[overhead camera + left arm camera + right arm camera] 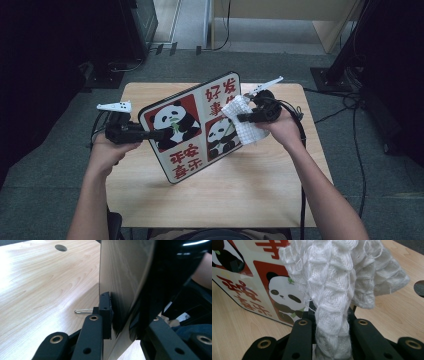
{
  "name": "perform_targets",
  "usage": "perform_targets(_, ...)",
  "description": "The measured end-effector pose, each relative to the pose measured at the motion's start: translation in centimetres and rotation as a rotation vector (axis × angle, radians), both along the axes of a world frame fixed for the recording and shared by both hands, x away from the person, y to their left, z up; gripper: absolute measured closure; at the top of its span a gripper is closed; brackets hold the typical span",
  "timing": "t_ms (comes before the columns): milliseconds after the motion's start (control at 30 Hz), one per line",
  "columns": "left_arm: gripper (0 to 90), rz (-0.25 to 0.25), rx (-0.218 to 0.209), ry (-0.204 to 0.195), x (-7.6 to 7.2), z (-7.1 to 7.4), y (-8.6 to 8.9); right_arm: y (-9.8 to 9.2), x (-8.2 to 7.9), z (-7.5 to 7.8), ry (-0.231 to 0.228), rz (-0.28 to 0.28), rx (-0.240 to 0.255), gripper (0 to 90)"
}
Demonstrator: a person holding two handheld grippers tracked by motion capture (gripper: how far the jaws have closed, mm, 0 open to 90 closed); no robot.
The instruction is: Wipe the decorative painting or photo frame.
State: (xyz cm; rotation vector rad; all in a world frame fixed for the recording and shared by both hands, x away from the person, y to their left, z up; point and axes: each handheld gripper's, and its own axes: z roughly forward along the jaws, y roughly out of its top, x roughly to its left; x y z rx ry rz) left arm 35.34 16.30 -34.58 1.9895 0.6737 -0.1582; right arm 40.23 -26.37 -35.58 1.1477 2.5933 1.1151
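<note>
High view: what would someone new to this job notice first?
First, the panda board, held tilted on edge over the middle of the table, with the left gripper clamped on its left rim. Next, the white cloth bunched in the right gripper, lying against the board's upper right part.

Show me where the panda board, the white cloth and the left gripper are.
panda board (172, 120), high view, on the upper left panda picture.
white cloth (332, 290), right gripper view, on its knitted middle fold.
left gripper (155, 134), high view, at the jaws clamping the board's edge.
</note>
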Motion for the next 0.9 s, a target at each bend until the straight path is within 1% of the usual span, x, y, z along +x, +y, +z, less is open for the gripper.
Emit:
perform_targets(233, 77.3, -0.003, 0.0, -0.001, 0.0, 0.0, 0.0, 0.1, -0.1, -0.9, 0.012, 0.002, -0.006, 77.5)
perform_targets(400, 77.4, -0.004, 0.001, -0.002, 0.0, 0.0, 0.0, 0.1, -0.2, -1.7, 0.015, 0.004, -0.003, 77.3)
perform_targets(500, 77.4, -0.004, 0.002, -0.003, 0.0, 0.0, 0.0, 0.0, -0.2, -2.3, 0.01, 0.002, 0.007, 77.3)
perform_targets(767, 77.6, -0.003, 0.004, -0.007, 0.0, 0.0, 0.0, 0.0, -0.7, -3.6, 0.04, -0.001, -0.003, 77.3)
perform_targets(900, 77.4, -0.005, 0.004, -0.002, 0.0, 0.0, 0.0, -0.1, -0.8, -4.4, 0.055, -0.004, -0.01, 77.3)
